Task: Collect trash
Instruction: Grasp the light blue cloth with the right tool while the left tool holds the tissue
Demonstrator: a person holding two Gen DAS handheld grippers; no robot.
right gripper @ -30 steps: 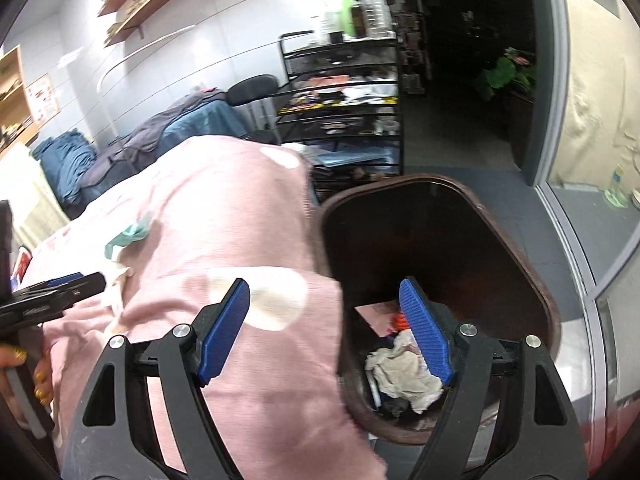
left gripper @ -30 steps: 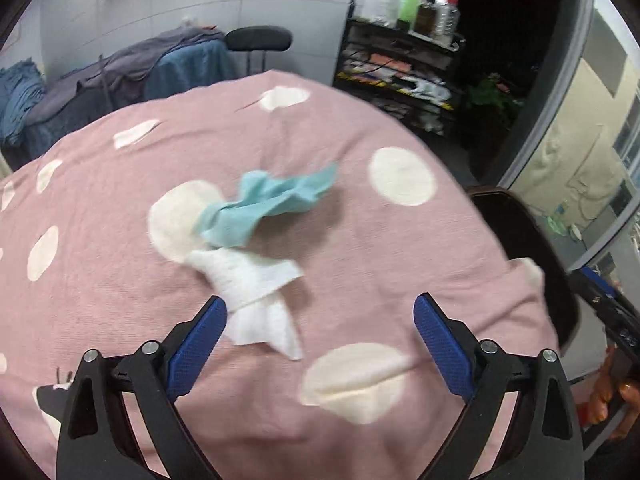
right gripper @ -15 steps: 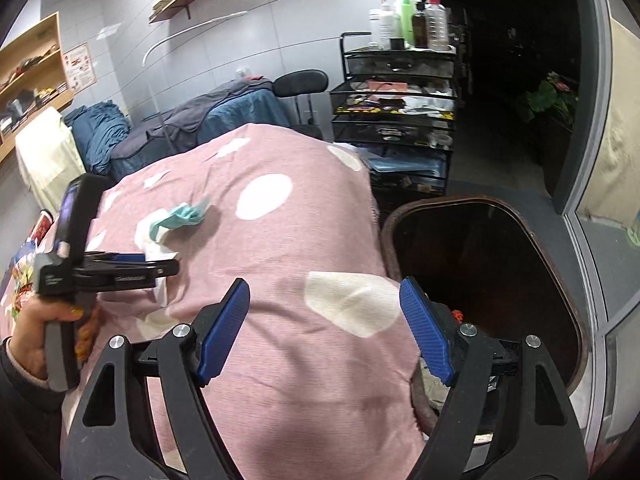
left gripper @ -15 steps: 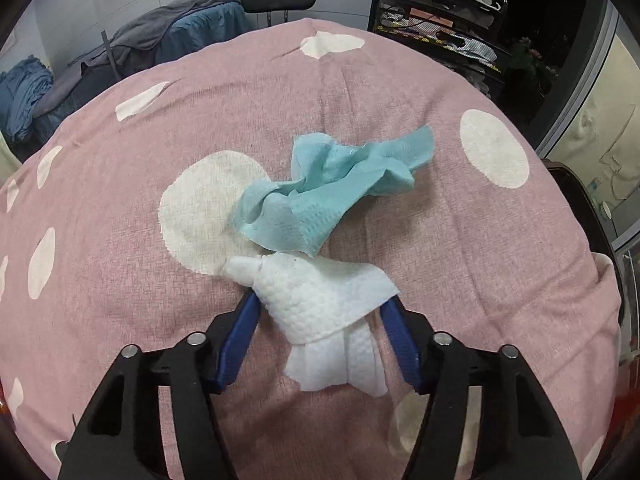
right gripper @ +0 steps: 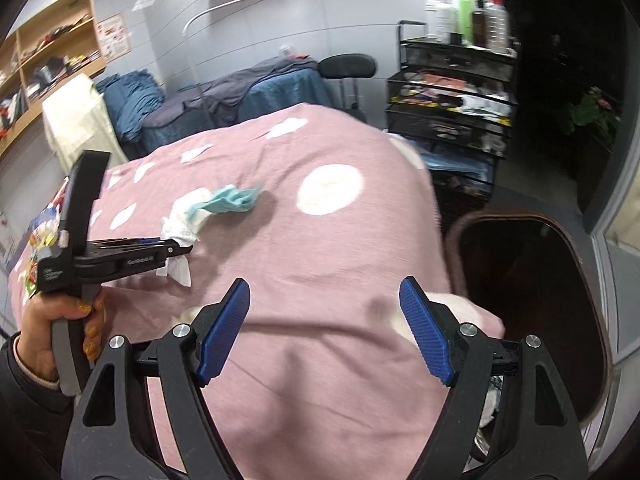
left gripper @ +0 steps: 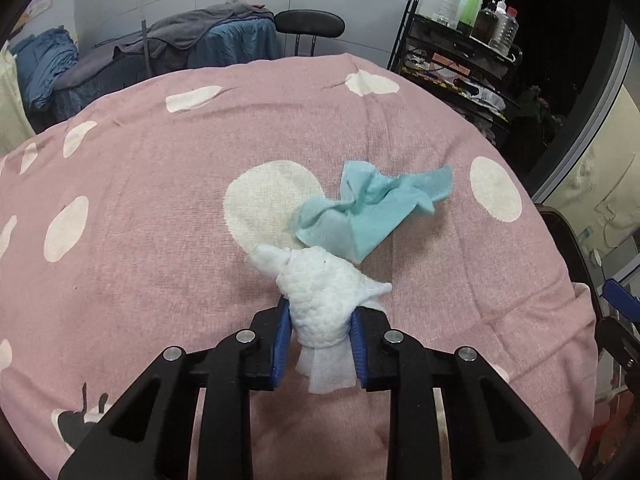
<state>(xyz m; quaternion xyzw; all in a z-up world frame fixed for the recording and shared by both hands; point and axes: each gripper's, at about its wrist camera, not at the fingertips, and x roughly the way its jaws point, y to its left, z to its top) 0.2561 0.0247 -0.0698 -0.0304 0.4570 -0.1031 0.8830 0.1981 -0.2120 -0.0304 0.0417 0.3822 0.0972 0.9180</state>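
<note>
A: Where is the trash in relation to the tongs?

B: On a pink spotted blanket (left gripper: pixel 160 200) lie 2 crumpled pieces. The white tissue (left gripper: pixel 320 300) sits between the blue pads of the left tongs (left gripper: pixel 319 344), whose jaws are closing on its middle and already squeezing it. Its long axis runs straight ahead along the fingers, one end trailing back under them, the other poking forward.

A: And the second piece?

B: A teal tissue (left gripper: pixel 372 212) lies just beyond the white one's front tip, touching it, slanting ahead and to the right of the left tongs.

A: The right tongs?

B: The right tongs (right gripper: pixel 324 332) are spread wide with nothing between them, well apart from both tissues, so the left is nearer.

A: What does each view add?

B: Only the right view shows the hand (right gripper: pixel 60 328) gripping the left tool and the dark bin (right gripper: pixel 532 304) just off the blanket's edge, right of the right tongs. Only the left view shows the pads pressing the tissue.
</note>
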